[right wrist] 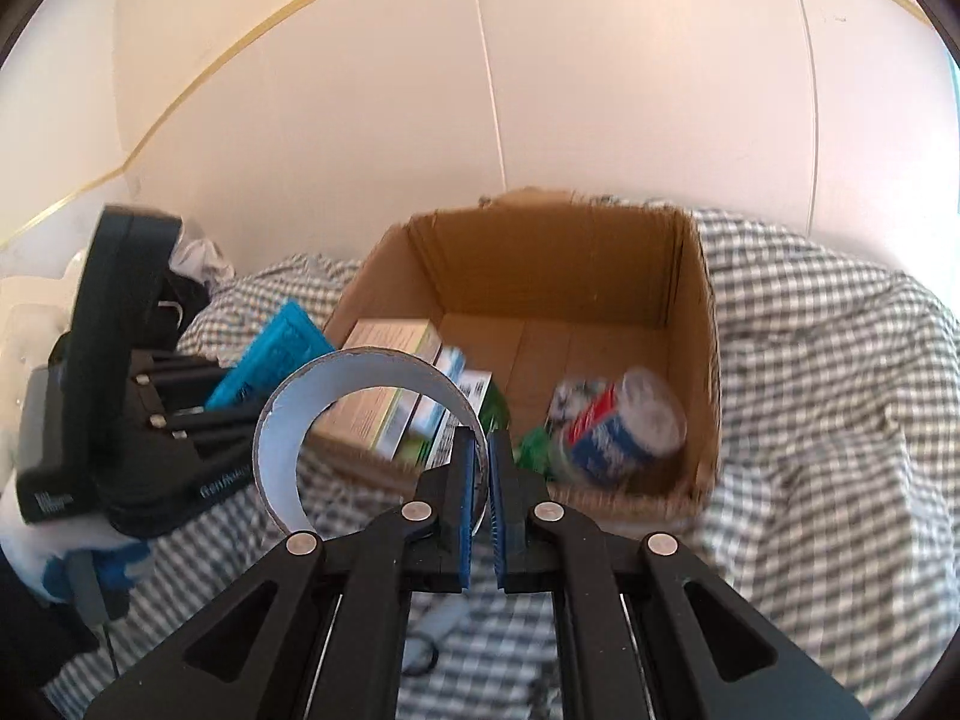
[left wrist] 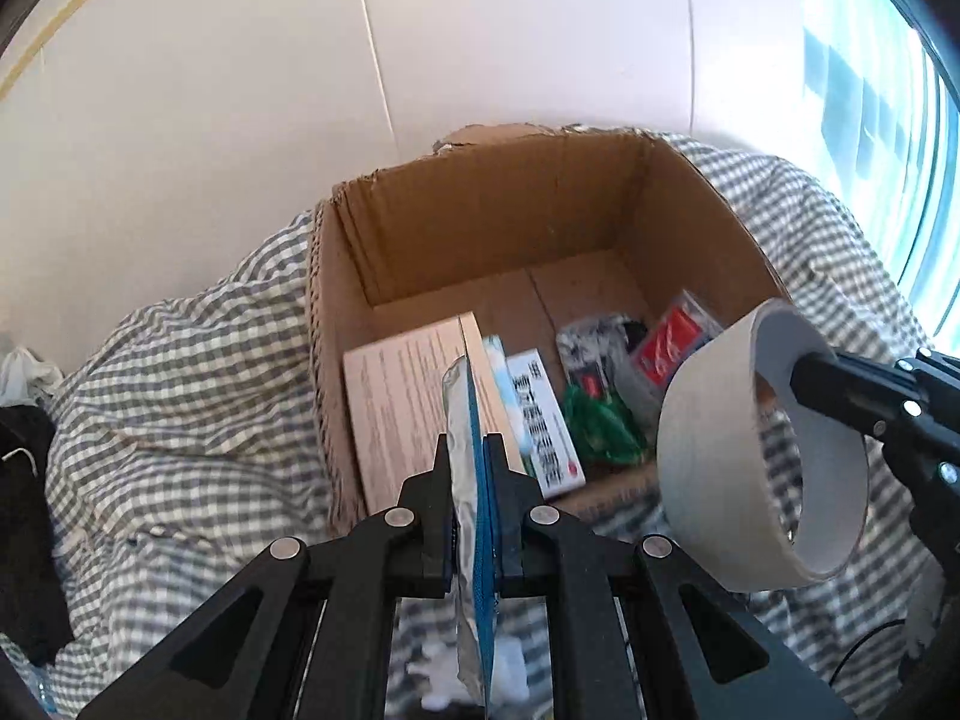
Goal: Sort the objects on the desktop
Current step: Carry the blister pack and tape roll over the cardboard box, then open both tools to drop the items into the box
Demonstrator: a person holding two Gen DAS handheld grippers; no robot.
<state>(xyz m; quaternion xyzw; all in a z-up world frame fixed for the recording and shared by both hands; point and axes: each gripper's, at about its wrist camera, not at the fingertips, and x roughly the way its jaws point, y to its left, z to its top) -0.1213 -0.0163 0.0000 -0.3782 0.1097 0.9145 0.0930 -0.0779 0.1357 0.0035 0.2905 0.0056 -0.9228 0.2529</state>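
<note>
Your left tongs (left wrist: 477, 474) point steeply downward with their jaws clamped on a thin packet (left wrist: 465, 420) held edge-on, while your right tongs (right wrist: 483, 468), angled down less steeply, pinch the wall of a tape roll (right wrist: 360, 414) between nearly closed jaws.
</note>
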